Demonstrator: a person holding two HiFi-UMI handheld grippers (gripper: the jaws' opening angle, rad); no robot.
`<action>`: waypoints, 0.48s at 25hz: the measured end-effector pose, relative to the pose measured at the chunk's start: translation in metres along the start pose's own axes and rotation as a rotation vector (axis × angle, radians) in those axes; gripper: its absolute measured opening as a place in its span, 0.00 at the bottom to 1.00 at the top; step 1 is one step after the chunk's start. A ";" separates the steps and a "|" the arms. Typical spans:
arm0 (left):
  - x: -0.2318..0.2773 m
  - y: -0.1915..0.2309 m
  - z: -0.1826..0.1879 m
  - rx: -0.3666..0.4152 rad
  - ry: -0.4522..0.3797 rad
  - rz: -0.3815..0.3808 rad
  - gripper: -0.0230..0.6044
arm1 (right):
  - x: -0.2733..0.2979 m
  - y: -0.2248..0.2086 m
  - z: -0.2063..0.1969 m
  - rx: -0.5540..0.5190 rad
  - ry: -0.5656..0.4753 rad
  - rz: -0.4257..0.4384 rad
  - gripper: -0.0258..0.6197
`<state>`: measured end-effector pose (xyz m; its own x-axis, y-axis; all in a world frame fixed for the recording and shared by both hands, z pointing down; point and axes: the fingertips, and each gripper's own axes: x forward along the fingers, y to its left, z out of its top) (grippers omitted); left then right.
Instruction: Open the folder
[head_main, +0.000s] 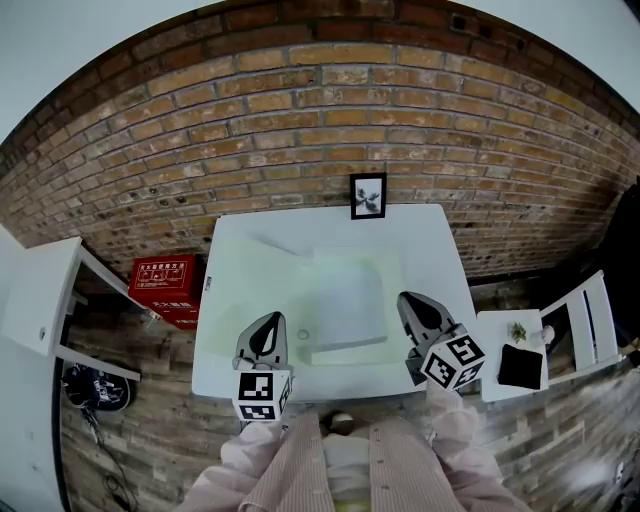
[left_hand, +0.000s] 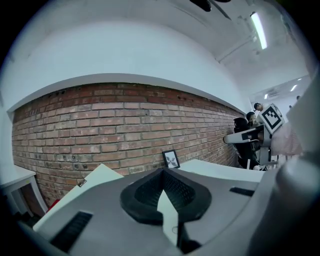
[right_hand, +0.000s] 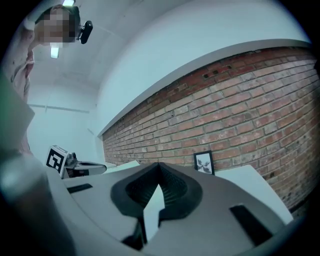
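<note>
Between the left gripper (head_main: 272, 318) and right gripper (head_main: 408, 299): pale green folder (head_main: 345, 297), flat on the surface (head_main: 240, 250).
Both grippers closed, empty; folder slightly ahead of their tips.

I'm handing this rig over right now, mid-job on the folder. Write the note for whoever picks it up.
Left gripper: jaws shut, nothing between them, held over the near edge of the white table.
Right gripper: jaws shut, also empty, off the folder's right side.
Folder: pale and flat at the table's middle, between the two grippers; neither touches it.
Done: unclear. The head view does not show whether the cover is already turned.
Left: look closely at the folder first. If it is shut, probably take a cover edge and swing it over.
</note>
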<state>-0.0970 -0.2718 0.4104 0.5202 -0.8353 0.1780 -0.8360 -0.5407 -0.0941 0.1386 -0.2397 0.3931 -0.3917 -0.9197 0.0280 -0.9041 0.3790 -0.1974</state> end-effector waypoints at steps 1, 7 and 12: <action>0.001 0.001 0.005 0.001 -0.015 0.004 0.03 | 0.000 0.001 0.005 -0.009 -0.016 -0.004 0.05; 0.002 0.007 0.031 -0.011 -0.093 0.027 0.02 | 0.002 0.005 0.031 -0.051 -0.104 -0.034 0.05; 0.001 0.011 0.047 -0.028 -0.156 0.039 0.03 | 0.001 0.005 0.046 -0.063 -0.153 -0.049 0.05</action>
<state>-0.0979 -0.2835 0.3636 0.5062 -0.8621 0.0206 -0.8595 -0.5063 -0.0699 0.1414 -0.2433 0.3466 -0.3209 -0.9402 -0.1143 -0.9322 0.3349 -0.1370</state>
